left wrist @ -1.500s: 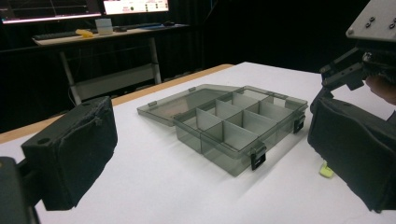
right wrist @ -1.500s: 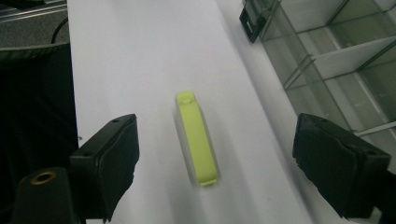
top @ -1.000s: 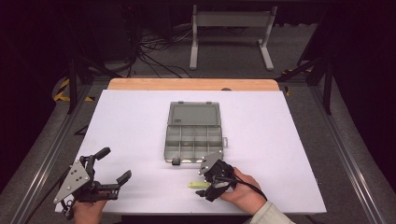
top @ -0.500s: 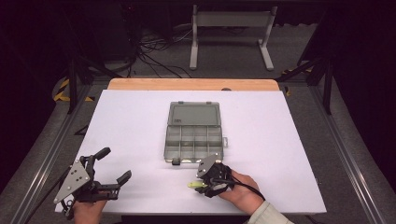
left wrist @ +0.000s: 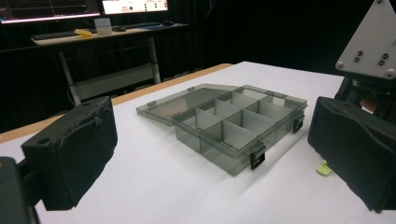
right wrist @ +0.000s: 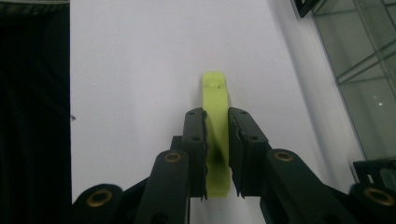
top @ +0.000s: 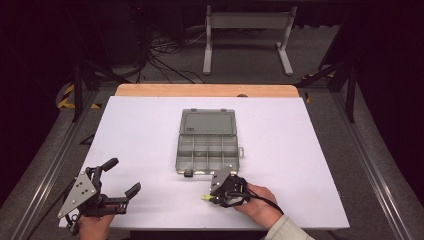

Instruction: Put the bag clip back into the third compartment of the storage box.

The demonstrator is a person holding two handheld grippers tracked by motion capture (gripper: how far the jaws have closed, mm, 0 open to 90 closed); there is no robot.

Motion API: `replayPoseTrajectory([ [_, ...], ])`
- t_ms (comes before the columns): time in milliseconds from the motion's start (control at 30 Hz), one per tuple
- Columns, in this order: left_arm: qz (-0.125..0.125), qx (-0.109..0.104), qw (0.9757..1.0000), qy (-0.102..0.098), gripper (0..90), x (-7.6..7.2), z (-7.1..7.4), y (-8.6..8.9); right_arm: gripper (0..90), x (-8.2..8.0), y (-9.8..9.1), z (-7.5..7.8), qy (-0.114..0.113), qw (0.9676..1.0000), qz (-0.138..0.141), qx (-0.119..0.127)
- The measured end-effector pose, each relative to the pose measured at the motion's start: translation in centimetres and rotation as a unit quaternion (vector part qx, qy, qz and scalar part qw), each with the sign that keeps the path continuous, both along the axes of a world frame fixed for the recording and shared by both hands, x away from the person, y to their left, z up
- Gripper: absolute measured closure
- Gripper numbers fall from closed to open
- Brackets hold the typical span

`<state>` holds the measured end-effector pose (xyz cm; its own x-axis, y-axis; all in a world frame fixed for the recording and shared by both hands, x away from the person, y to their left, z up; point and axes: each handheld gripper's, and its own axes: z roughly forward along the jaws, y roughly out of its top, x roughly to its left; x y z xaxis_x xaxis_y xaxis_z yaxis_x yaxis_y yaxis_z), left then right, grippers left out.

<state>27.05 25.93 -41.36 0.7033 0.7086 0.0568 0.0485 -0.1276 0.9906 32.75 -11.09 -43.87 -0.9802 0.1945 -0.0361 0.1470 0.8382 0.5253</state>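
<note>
Both right fingers (right wrist: 217, 126) had just closed onto the yellow-green piece (right wrist: 215, 100) at lower centre, ready for lifting; left fingers (left wrist: 70, 154) stood wide.

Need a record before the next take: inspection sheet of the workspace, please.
Surface: white table top, wooden strip along its far edge.
Job's things: yellow-green plastic piece lying on the table; grey compartment box, lid open flat, compartments look empty.
Clutter: nothing seen.
Grippers: right gripper has just been closing, its fingers pressing both sides of the piece; left gripper open, holding nothing, at the near left corner.
Cables: black cable trails over the right hand; loose cables on the floor beyond the table.
Surroundings: dark room, white stand on the floor behind, desk with monitors in the left gripper view.
</note>
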Motion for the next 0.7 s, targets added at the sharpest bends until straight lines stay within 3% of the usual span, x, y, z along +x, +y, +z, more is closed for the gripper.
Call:
replayPoseTrajectory([
  [333, 0.001, 0.0, 1.0, -0.001, 2.2, 0.0, 0.0, 0.0, 78.2, -0.3, -0.4, 1.5, -0.002, 0.9998, -0.001, 0.022],
  [700, 0.001, 0.0, 1.0, 0.0, 2.2, 0.0, 0.0, 0.0, 78.1, -0.4, -1.0, 3.6, -0.02, 0.9989, -0.004, 0.043],
])
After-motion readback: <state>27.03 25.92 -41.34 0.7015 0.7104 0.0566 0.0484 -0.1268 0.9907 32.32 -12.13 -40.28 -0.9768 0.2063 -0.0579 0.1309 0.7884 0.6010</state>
